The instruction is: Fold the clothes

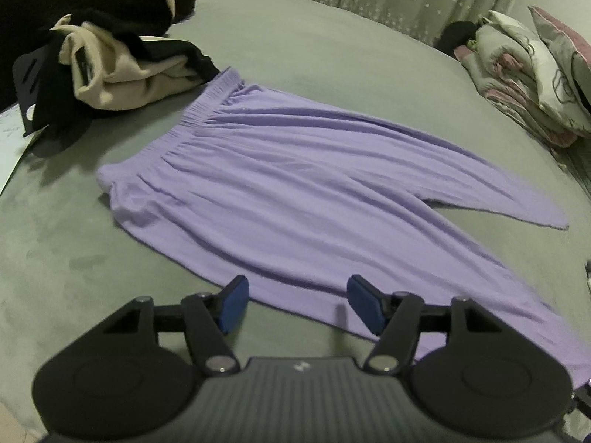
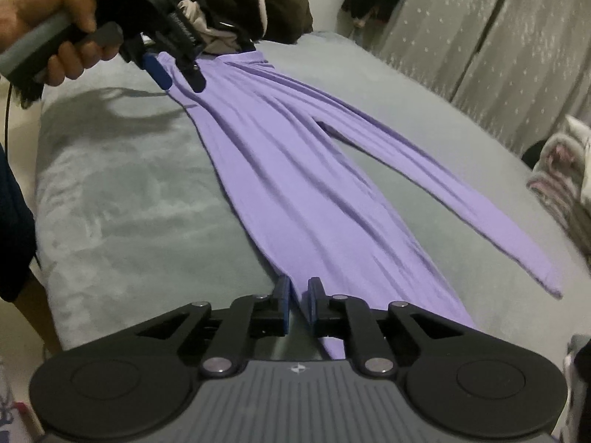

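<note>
We see lilac trousers (image 1: 295, 192) spread flat on the grey bed (image 1: 55, 258), waistband far left beside a heap of beige and black clothes (image 1: 110, 70). Left gripper (image 1: 295, 304) hangs released over the near edge; right gripper (image 2: 296, 304) is nearly closed around the near leg's cuff.

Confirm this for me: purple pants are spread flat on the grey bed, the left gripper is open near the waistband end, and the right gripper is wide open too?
Not quite. The right gripper is nearly shut at a leg end of the purple pants, as the right wrist view shows. The left gripper is open, and the pants do lie flat on the grey bed.
</note>
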The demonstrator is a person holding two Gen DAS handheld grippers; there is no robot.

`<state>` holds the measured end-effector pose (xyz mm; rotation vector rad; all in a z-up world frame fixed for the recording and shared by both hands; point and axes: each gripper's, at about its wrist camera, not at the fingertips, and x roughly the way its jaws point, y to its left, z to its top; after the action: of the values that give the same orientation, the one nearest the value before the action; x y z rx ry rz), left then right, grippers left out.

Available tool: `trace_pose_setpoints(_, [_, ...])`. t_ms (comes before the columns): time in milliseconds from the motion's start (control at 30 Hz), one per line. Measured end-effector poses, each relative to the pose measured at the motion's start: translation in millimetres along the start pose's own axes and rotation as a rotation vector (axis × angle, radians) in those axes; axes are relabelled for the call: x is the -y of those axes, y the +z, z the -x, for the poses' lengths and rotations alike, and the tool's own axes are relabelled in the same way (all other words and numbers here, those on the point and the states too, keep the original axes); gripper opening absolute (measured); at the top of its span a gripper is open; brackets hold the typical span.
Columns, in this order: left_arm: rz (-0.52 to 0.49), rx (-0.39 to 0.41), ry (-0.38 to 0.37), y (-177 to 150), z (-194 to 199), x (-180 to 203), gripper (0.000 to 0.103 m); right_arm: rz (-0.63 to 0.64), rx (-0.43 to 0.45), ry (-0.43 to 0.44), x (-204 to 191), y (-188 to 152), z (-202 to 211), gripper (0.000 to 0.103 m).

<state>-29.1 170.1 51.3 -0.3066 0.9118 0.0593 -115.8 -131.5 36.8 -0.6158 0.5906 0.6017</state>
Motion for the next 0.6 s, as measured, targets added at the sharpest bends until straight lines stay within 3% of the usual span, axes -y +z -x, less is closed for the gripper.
trace_pose_setpoints(600, [-0.053, -0.024, -0.012, -12.2, -0.7, 16.6, 0.064, 0.033, 0.03, -0.018, -17.1, 17.3, -16.1, 0.012])
